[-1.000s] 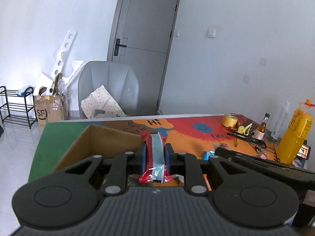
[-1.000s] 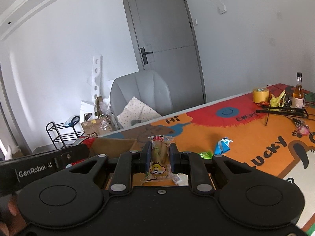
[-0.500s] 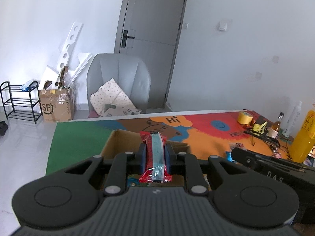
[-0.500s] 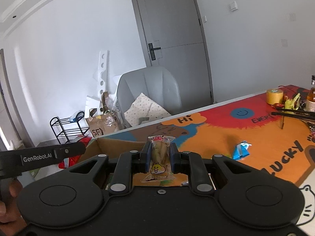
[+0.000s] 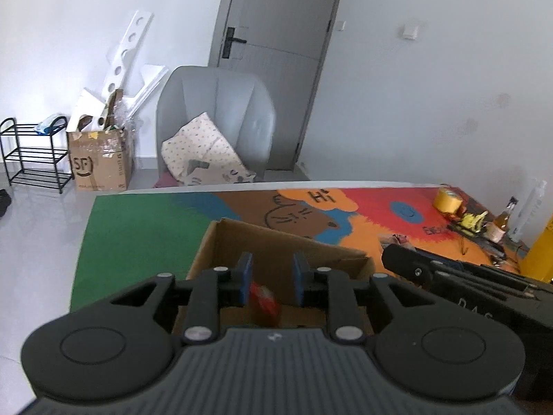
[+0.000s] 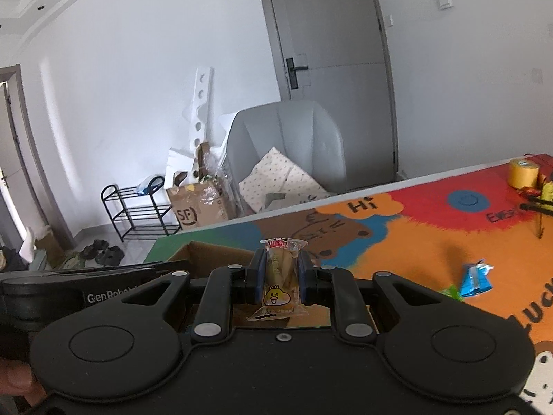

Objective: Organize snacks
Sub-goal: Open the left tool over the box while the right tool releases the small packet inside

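My left gripper (image 5: 271,266) hovers over an open cardboard box (image 5: 276,238) on the colourful table mat, and its jaws are opening. A red snack packet (image 5: 264,299), blurred, hangs loose below the blue pads inside the box, and neither pad touches it. My right gripper (image 6: 280,259) is shut on a yellow snack packet (image 6: 280,276) with a cartoon animal on it, held upright near the box's (image 6: 207,252) right edge. The other gripper's black body shows at each view's side.
A blue snack packet (image 6: 475,278) and a green one (image 6: 451,290) lie on the orange part of the mat. A yellow tape roll (image 5: 447,200), bottles (image 5: 532,204) and clutter sit at the far right. A grey chair (image 5: 217,110) stands behind the table.
The left jaws have parted and the red packet has slipped down from between the pads into the box. Both grippers have moved left, closer over the box. The right grip is unchanged.
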### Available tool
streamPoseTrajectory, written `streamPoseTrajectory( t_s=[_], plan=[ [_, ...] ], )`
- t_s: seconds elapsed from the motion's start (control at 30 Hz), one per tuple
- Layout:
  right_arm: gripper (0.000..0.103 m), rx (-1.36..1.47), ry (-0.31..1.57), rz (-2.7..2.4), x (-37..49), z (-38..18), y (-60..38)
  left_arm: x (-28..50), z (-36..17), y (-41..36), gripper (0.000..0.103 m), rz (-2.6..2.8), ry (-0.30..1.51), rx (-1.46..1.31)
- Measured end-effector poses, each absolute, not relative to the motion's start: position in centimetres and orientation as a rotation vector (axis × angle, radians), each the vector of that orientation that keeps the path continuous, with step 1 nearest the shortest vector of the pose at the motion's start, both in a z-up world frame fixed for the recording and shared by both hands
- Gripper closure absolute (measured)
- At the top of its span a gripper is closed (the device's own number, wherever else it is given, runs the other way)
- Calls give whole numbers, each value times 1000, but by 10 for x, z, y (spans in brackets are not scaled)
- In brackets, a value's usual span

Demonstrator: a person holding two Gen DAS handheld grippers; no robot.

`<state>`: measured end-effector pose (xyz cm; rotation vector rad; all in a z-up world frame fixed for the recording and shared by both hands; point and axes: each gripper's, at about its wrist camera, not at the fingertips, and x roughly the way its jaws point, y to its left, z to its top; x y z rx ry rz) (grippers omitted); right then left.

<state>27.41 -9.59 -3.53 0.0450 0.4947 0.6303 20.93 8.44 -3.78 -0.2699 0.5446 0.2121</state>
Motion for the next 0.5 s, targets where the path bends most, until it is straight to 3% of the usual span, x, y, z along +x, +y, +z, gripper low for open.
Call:
streamPoseTrajectory(
  t_s=[0.13,0.2,0.27,0.33,0.5],
  plan=[
    [85,59,515,649,279,-37,-90,207,-38,91,77,225,555,-284],
    [79,68,523,667,280,-37,-88,205,-37,92,72,229,555,-286],
    [62,72,522,665,280,-35,-89,204,-37,93,64,240,557,-287],
    [53,102,526,661,280,-34,-96,202,-35,92,56,250,554,-288],
    [45,132,527,616,280,-32,-119,197,-32,83,41,269,540,-277]
  ],
)
